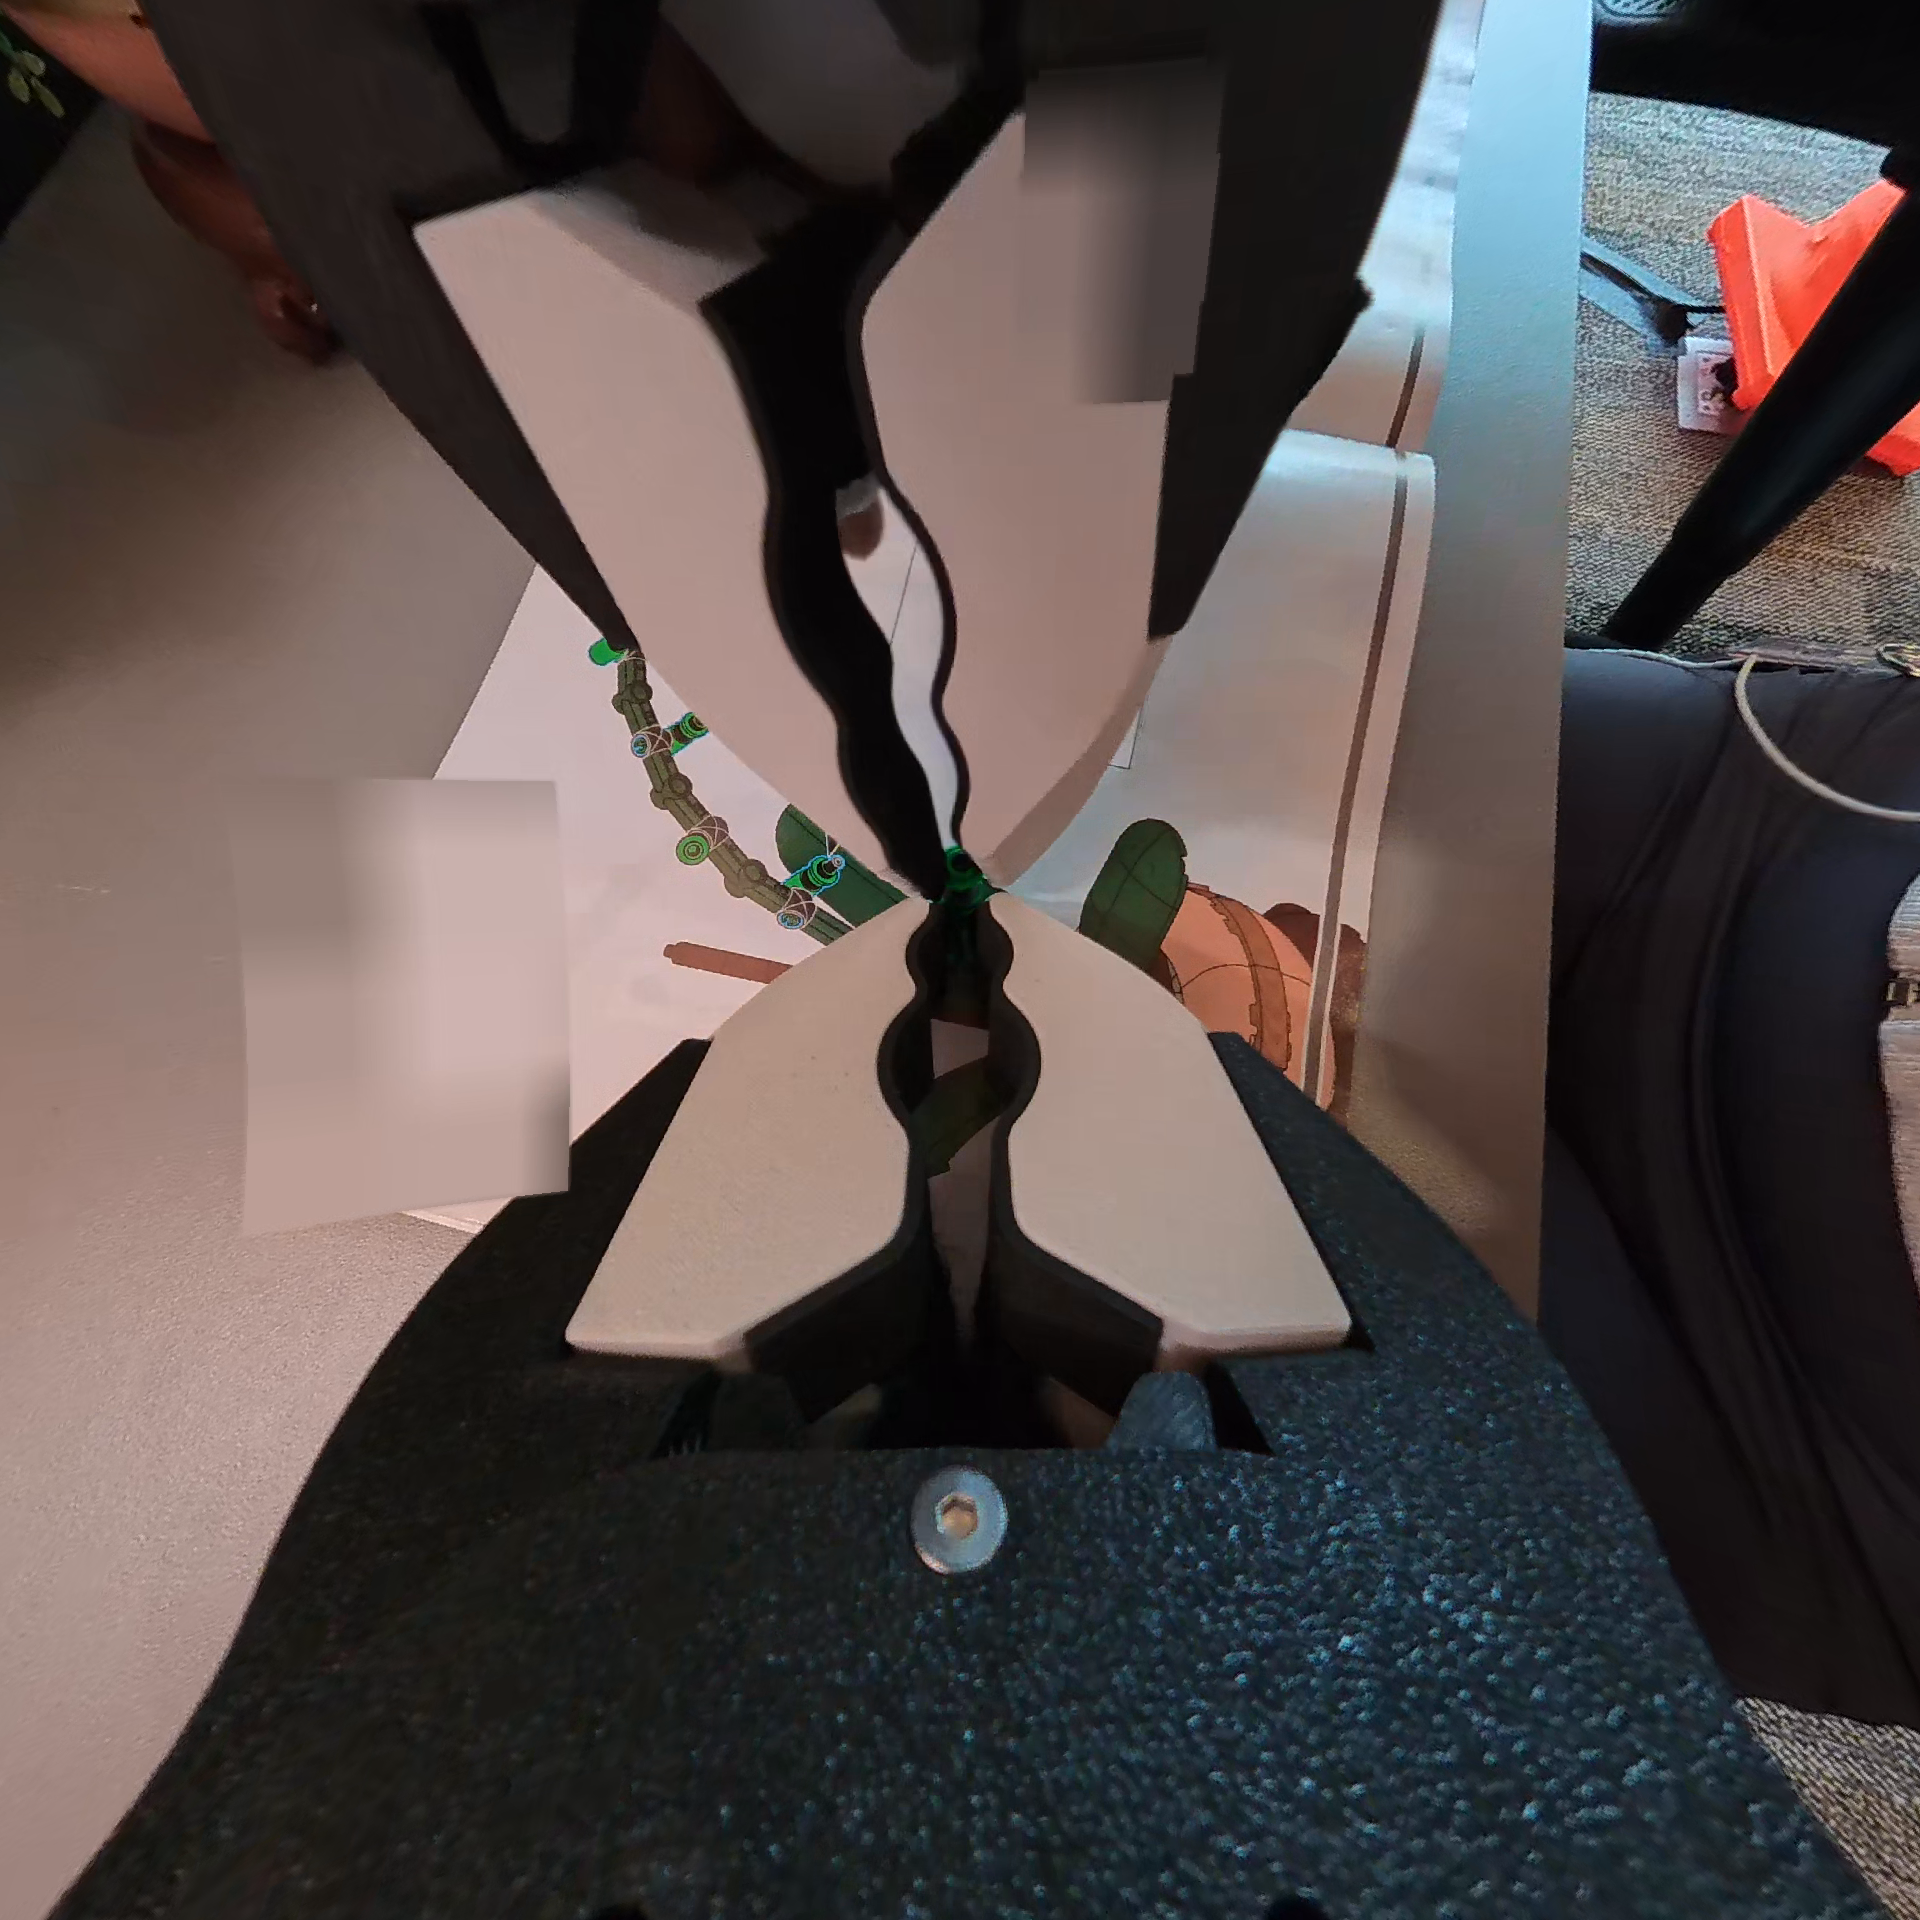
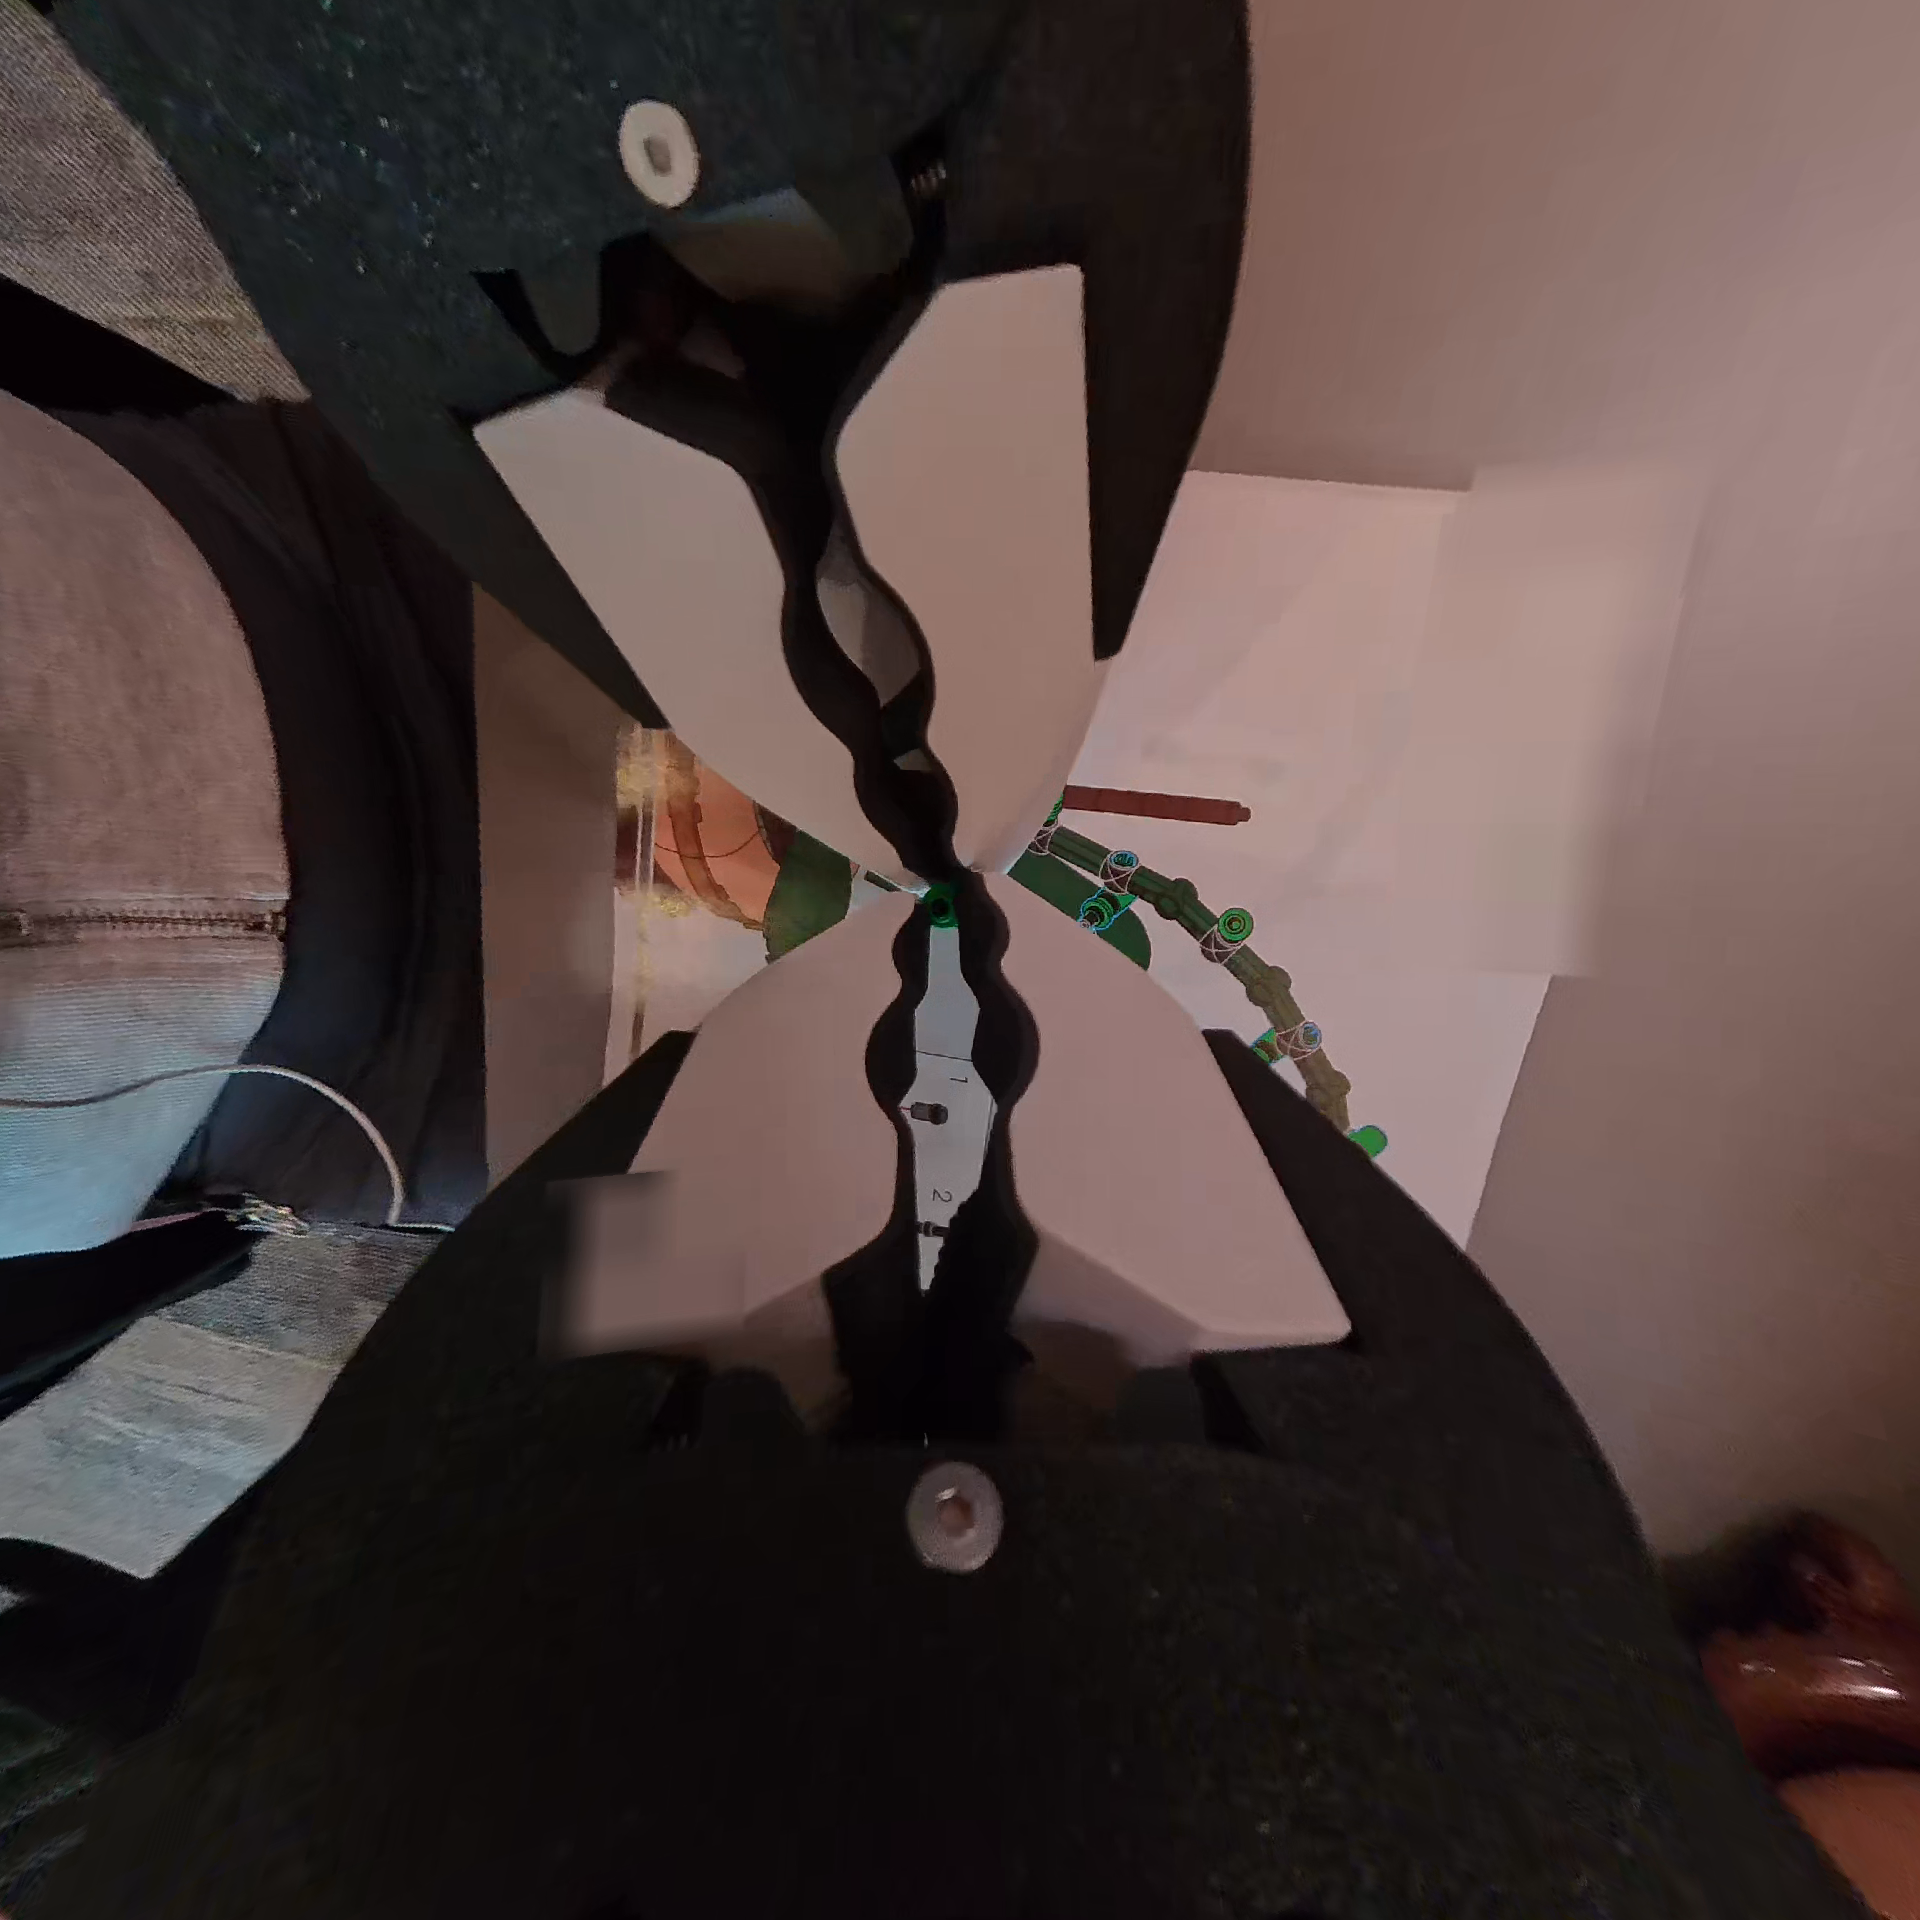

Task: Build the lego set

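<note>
- Meeting tip to tip over an open instruction booklet [image 1: 540, 831], both grippers pinch the same small green peg [image 1: 958, 864].
- Left gripper [image 1: 961, 902]: fingers [image 1: 810, 1143] drawn narrow, their tips closed on the near end of the peg.
- Right gripper [image 2: 940, 902]: fingers [image 2: 1122, 1143] also narrow; the peg's round end, with its dark centre hole, shows at the tips, and the pads appear to press on it.
- Peg sits above the middle of the booklet, clear of the page, in line with both pairs of fingers.
- Booklet lies flat on a pale worktop [image 1: 156, 520]; its page carries a drawing of a curved green stem with small green pegs, a brown rod and an orange pot.
- Beyond the booklet's far corner: a brown glossy object [image 2: 1808, 1704], partly in view, kind unclear.
- Off the worktop edge beside the booklet: dark cloth [image 1: 1714, 1143], and an orange plastic piece [image 1: 1808, 281] on grey carpet.
</note>
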`<state>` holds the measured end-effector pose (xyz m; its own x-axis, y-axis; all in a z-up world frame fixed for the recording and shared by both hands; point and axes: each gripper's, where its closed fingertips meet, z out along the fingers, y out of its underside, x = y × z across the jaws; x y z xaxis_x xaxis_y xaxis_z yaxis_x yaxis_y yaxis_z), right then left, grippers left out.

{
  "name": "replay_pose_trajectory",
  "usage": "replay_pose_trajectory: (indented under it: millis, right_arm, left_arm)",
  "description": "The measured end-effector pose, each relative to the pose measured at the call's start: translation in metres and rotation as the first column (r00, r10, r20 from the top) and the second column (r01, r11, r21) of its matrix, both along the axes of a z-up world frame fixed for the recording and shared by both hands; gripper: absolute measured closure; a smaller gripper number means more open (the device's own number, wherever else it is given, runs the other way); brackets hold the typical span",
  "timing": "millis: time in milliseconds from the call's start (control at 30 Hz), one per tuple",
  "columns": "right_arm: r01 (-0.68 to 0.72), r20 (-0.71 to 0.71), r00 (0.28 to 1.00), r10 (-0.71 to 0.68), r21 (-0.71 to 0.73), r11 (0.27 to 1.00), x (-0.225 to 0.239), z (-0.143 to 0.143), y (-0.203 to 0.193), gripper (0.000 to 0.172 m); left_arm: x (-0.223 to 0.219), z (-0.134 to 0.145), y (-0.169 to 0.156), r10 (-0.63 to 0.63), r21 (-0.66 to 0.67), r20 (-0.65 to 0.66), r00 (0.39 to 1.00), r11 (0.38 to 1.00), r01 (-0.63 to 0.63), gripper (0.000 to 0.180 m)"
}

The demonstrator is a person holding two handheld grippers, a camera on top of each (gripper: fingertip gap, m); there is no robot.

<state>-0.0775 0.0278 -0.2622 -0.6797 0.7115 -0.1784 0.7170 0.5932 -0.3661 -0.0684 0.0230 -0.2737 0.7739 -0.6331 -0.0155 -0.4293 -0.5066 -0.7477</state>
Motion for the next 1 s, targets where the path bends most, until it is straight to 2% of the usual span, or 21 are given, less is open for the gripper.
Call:
replay_pose_trajectory:
  millis: [67, 100, 133, 200, 333, 400, 1000]
  right_arm:
    - [-0.009, -0.052, 0.999, 0.01, 0.014, 1.0, -0.002, 0.002, 0.001, 0.162]
    - [0.021, -0.075, 0.997, -0.019, 0.027, 0.999, -0.004, 0.003, 0.006, 0.148]
    - [0.023, -0.091, 0.996, -0.021, 0.016, 1.0, -0.003, 0.007, 0.007, 0.146]
    - [0.024, -0.152, 0.988, -0.024, -0.004, 1.0, -0.004, 0.017, 0.007, 0.15]
    - [-0.039, -0.164, 0.985, 0.052, 0.085, 0.996, 0.001, 0.016, 0.006, 0.166]
    - [-0.057, -0.148, 0.986, 0.077, 0.138, 0.989, 0.002, 0.01, 0.007, 0.165]
    - [-0.066, -0.101, 0.992, 0.079, 0.125, 0.99, 0.001, 0.007, 0.003, 0.17]
  left_arm:
    - [0.0, 0.0, 0.0, 0.0, 0.0, 0.001, 1.0, 1.0, 0.0, 0.176]
    - [0.001, 0.0, 0.0, -0.004, 0.0, 0.001, 1.0, 1.0, 0.004, 0.176]
    - [0.001, 0.0, 0.0, -0.005, 0.001, 0.0, 1.0, 1.0, 0.005, 0.176]
    - [0.001, 0.0, 0.0, -0.005, 0.0, 0.001, 1.0, 1.0, 0.005, 0.176]
    - [0.0, -0.001, 0.0, -0.005, 0.0, 0.001, 1.0, 1.0, 0.005, 0.176]
    - [0.0, -0.001, 0.0, -0.006, 0.0, 0.001, 1.0, 1.0, 0.006, 0.176]
    - [0.0, -0.001, 0.0, -0.006, -0.002, 0.005, 1.0, 1.0, 0.006, 0.176]
